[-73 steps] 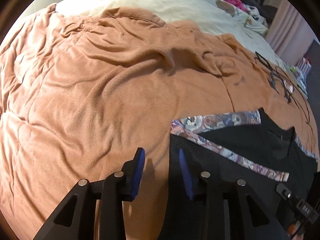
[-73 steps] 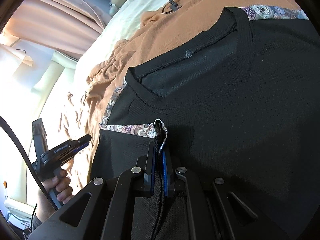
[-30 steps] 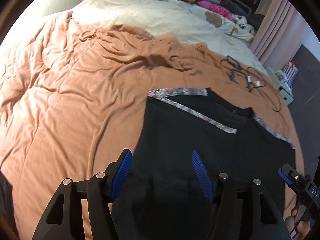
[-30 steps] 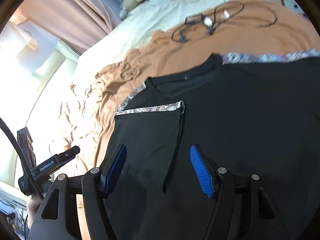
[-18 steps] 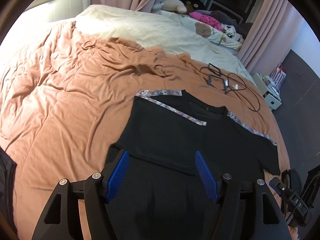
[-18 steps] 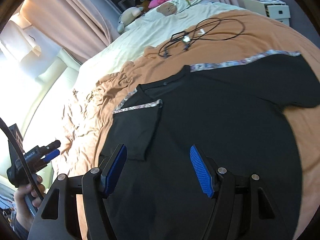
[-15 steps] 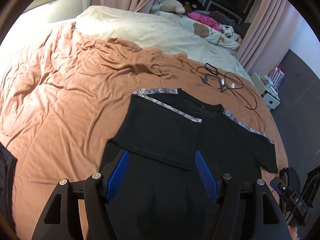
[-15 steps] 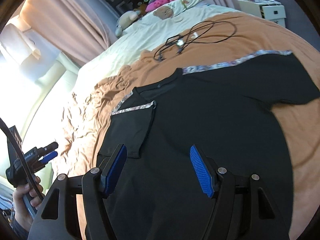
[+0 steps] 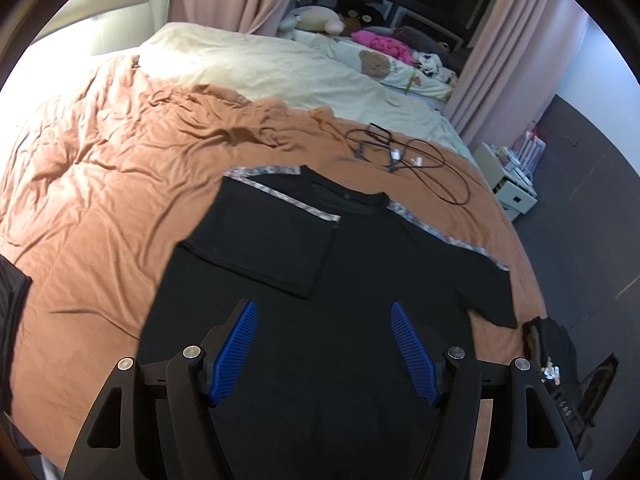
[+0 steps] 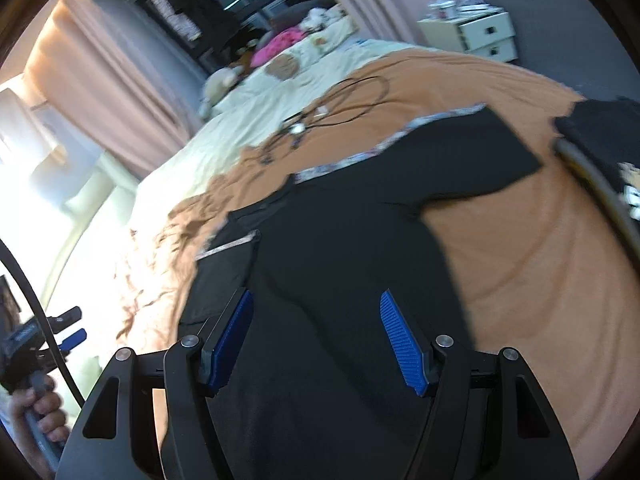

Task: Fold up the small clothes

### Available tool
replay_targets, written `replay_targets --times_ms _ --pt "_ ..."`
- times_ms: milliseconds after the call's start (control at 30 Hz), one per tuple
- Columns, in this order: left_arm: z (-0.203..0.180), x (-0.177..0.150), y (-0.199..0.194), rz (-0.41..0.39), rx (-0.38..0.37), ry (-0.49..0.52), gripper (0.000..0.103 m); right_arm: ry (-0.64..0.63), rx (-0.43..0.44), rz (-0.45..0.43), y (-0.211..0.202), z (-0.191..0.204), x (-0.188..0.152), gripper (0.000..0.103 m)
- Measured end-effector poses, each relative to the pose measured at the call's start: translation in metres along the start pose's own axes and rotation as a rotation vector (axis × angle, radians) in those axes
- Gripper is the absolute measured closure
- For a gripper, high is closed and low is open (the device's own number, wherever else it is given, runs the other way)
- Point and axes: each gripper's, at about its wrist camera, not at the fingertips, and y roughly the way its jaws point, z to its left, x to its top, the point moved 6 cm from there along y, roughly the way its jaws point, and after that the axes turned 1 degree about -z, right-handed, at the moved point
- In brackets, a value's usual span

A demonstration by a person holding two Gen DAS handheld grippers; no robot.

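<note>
Fingers spread wide on both grippers, nothing held.
Left gripper (image 9: 323, 348) and right gripper (image 10: 314, 340) hover above the black shirt (image 9: 340, 320), which lies flat on the orange blanket (image 9: 100, 184) (one sleeve folded inward); a cable (image 9: 404, 156) lies beyond the shirt's collar.

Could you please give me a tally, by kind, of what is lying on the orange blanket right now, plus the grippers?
Black T-shirts with patterned trim: 1
Tangles of black cable: 1
Grippers, both open: 2, left and right
Total: 4
</note>
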Motion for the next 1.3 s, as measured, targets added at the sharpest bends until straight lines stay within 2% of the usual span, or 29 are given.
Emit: replay_targets --times_ms 100,200,267,300,533,800,1067,1300 --pt "-0.022 -0.009 0.005 0.004 -0.023 0.034 0.032 0.024 -0.017 -0.001 -0.007 -0.011 -0.005 0.039" --pt "-0.040 -0.011 0.010 0.003 -0.089 0.031 0.032 0.034 -0.052 -0.012 -0.013 -0.020 -0.006 0.039" --pt "-0.054 -0.010 0.008 -0.029 -0.198 0.001 0.031 0.035 -0.065 -0.023 -0.016 -0.022 -0.002 0.039" --pt "-0.060 -0.010 0.009 -0.023 -0.215 -0.003 0.031 0.035 -0.063 -0.028 -0.017 -0.021 -0.002 0.039" --pt "-0.094 -0.015 0.040 0.002 -0.220 0.066 0.031 0.051 -0.087 -0.029 -0.003 -0.026 0.007 0.039" --pt "-0.122 -0.030 0.102 0.055 -0.231 0.116 0.031 0.183 -0.070 -0.063 0.011 -0.057 0.014 0.039" --pt "-0.157 -0.041 0.154 0.092 -0.313 0.161 0.031 0.271 -0.068 -0.081 0.030 -0.087 0.023 0.039" --pt "-0.180 -0.055 0.194 0.123 -0.367 0.197 0.031 0.309 -0.120 -0.096 0.048 -0.107 0.034 0.039"
